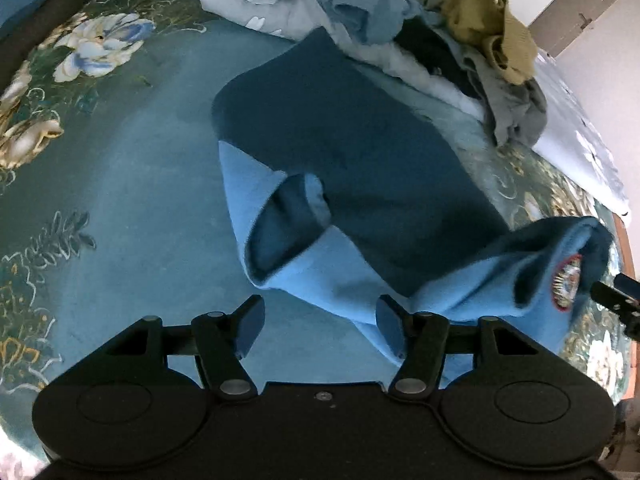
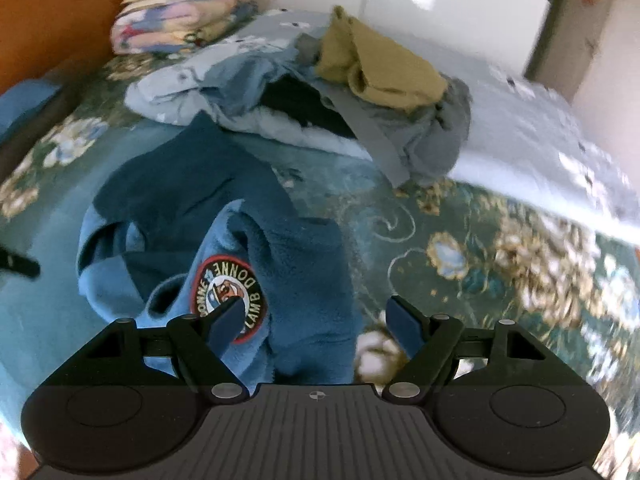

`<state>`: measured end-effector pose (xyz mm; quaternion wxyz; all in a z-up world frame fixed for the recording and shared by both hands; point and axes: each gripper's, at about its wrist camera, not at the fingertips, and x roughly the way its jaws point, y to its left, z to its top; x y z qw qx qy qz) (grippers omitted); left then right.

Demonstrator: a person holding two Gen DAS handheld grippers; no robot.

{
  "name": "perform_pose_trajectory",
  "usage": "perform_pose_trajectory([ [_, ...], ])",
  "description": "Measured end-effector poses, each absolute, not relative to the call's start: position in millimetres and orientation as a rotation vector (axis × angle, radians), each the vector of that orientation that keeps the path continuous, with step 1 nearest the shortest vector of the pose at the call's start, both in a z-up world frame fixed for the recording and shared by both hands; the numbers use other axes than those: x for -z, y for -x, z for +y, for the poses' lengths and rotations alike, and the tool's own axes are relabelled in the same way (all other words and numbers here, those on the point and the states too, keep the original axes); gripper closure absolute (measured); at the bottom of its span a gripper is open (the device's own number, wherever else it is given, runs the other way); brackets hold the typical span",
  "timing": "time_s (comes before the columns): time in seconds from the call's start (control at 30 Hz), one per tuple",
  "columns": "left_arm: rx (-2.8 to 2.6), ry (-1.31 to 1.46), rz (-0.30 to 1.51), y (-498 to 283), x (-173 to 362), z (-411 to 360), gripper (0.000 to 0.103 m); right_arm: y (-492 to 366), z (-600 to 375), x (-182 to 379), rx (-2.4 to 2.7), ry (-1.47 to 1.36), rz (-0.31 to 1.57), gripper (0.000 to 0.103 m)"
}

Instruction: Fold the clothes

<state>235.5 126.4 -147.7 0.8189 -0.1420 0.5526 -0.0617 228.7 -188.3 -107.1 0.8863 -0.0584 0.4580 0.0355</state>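
Observation:
A two-tone blue fleece garment [image 1: 360, 152] [image 2: 192, 184] lies crumpled on the floral teal bedspread [image 1: 120, 184] [image 2: 460, 248]. Its round embroidered badge [image 1: 566, 284] [image 2: 228, 292] sits on a bunched, raised corner. My left gripper [image 1: 320, 320] is open over the bedspread, with its right finger at the light-blue hem and nothing pinched. My right gripper [image 2: 316, 324] is open around the bunched corner. Its left finger lies over the badge, while its right finger stands clear of the fleece. A black part of the right gripper [image 1: 616, 296] shows at the left wrist view's right edge.
A heap of unfolded clothes [image 1: 440, 40] [image 2: 320, 100], topped by a mustard garment [image 1: 480, 12] [image 2: 372, 64], lies behind the fleece. A folded floral blanket [image 2: 172, 16] sits at the back left and a pale sheet [image 2: 540, 140] at the right. The wooden bed edge [image 1: 628, 248] runs along the right.

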Motion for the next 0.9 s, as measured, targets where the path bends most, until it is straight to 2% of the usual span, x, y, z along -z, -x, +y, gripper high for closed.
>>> perform_pose_trajectory([
  [0.6,0.469,0.088,1.194,-298.7,236.5,107.5,0.044,-244.4,-174.5,112.3,0.061,0.093,0.953,0.038],
  [0.77,0.551,0.085,1.237,-306.2,253.2,107.1,0.051,-257.1,-173.0,120.6,0.074,0.089,0.978,0.05],
  [0.83,0.568,0.114,1.258,-309.9,258.2,110.5,0.056,-262.4,-171.8,123.9,0.077,0.085,0.987,0.051],
  [0.9,0.581,0.143,1.268,-311.7,259.5,113.7,0.066,-266.9,-169.5,127.7,0.081,0.083,1.0,0.053],
])
